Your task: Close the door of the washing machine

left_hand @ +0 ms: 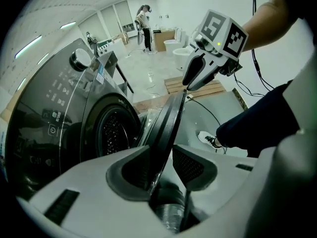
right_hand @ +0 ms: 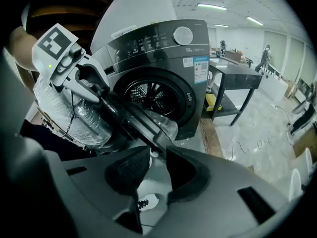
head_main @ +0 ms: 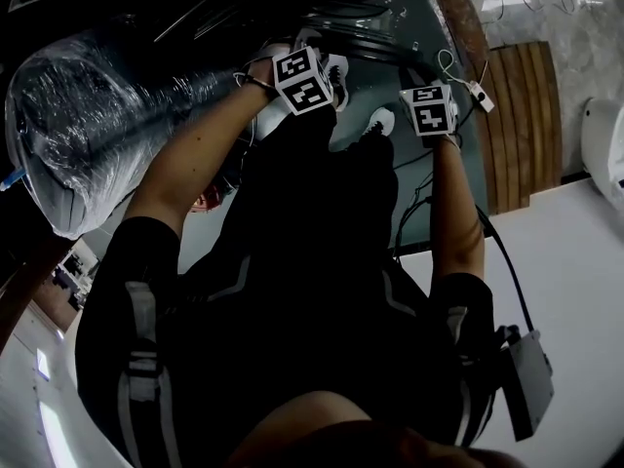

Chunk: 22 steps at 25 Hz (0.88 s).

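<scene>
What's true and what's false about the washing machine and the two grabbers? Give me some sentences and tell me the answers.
1. The door of the washing machine is shut. False: it stands open, and the drum shows behind it.
2. The left gripper has the door's edge between its jaws. True.
3. The right gripper has its jaws pressed together. False: they stand apart, close to the door's edge.
4. A black table stands beside the washing machine. True.
</scene>
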Available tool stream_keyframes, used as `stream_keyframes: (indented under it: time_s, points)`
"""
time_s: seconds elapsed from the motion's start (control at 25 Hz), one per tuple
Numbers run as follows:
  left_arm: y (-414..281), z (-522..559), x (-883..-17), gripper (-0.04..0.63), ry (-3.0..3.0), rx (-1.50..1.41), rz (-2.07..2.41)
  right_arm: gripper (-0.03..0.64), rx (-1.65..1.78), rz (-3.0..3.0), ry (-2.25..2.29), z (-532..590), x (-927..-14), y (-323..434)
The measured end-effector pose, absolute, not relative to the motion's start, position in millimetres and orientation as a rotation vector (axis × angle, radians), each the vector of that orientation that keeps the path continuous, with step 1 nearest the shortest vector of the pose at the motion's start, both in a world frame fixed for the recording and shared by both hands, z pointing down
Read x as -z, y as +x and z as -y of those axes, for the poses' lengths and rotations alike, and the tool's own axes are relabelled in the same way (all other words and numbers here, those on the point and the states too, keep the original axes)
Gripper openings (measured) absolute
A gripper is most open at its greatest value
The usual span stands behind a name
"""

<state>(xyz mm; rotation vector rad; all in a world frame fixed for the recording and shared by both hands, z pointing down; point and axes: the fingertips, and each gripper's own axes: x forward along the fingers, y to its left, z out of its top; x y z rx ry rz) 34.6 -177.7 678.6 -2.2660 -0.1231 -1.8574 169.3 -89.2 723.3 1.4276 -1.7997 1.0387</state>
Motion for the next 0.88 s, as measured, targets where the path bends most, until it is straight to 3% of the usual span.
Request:
stream_keyframes:
  time_s: [0.28,0.6,0.88]
  points:
    - [44,194,-678,0.144,-2.326,1.879,0.096,0.121,-1.010,1.761,1.414,110,-738,182]
    - [55,219,-677,0.144,-2.397,1.884,-0.017,0.061,-1.033,1.735,1.516,152,-738,208]
    - [62,241,-672,0.132,-2.407,1.871,-0.083,0.061,-1.003,1.741,1.537,189,-738,223]
